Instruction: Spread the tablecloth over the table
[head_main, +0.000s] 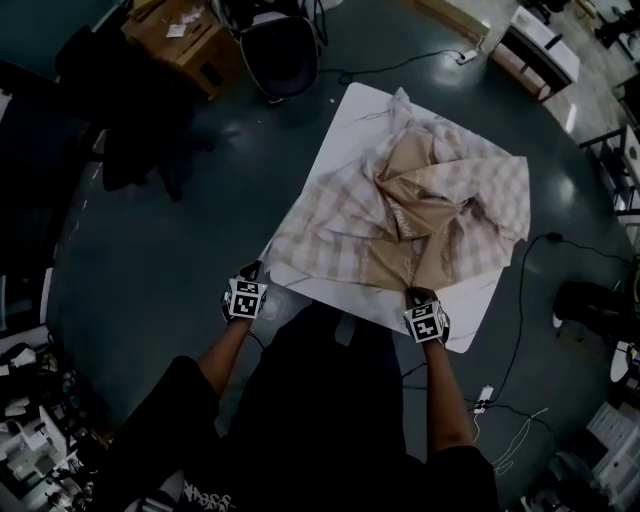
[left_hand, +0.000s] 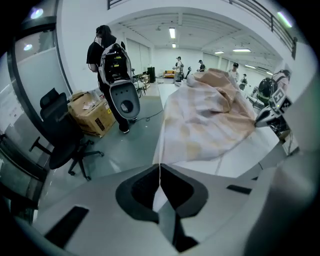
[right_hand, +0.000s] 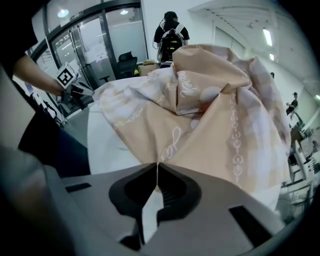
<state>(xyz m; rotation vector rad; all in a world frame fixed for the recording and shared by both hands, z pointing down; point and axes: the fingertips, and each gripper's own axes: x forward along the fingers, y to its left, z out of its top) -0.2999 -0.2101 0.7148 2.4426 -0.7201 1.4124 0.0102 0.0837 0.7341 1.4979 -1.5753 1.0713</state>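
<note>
Tablecloth (head_main: 420, 200), beige and checked, lying crumpled on the white table (head_main: 345, 125); folds heaped at the centre, bare tabletop showing along the 6 and 11 o'clock sides. Left gripper (head_main: 252, 278): jaws pressed together on the cloth's corner at 7 o'clock. Right gripper (head_main: 420, 300): jaws pressed together on the beige hem at 5 o'clock.

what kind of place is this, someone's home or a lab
Likely an open lab or workshop hall: glass partitions, ceiling strip lights, and an office chair beside a cardboard box.
</note>
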